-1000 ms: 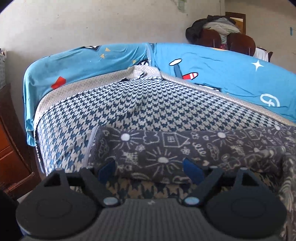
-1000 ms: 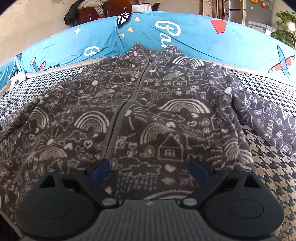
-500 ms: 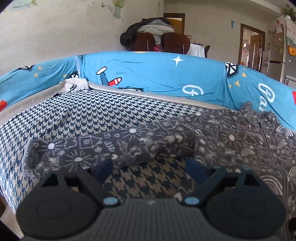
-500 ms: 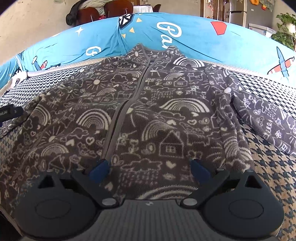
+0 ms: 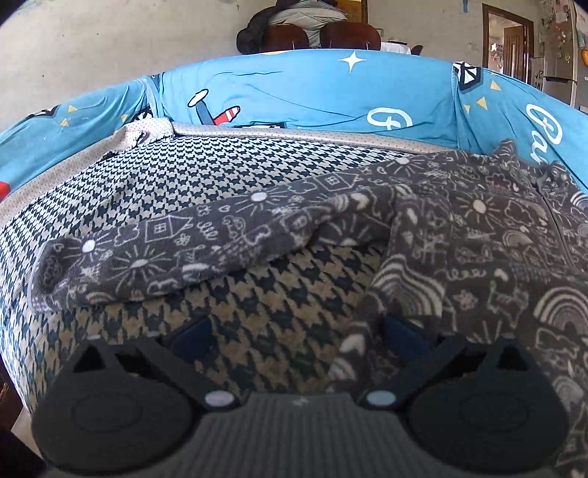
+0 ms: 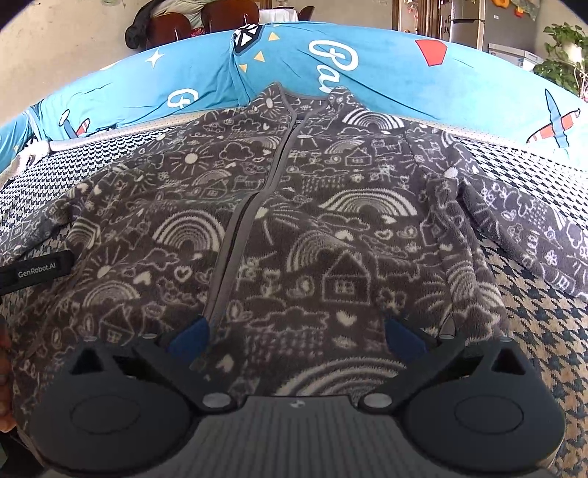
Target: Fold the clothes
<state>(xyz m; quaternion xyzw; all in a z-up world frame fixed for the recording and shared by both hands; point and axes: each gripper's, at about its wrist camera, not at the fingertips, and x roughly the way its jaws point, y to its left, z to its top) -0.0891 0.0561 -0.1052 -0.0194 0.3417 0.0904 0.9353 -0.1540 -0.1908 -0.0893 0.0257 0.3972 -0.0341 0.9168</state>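
Observation:
A dark grey fleece jacket with white doodles of rainbows and houses lies flat, front up and zipped, on a houndstooth sofa seat. Its left sleeve stretches out to the left in the left wrist view; its right sleeve lies out to the right. My left gripper is open, low over the seat beside the jacket's left hem corner. My right gripper is open over the jacket's bottom hem, right of the zip. The left gripper's body shows at the right wrist view's left edge.
Blue cartoon-print cushions form the sofa back behind the jacket. The seat's front left edge drops off near my left gripper. Chairs with piled clothes stand behind the sofa. A fridge and a plant are at far right.
My left gripper has swung right from the sleeve end toward the jacket's left hem and moved closer. My right gripper has edged slightly forward over the hem. Both stayed open.

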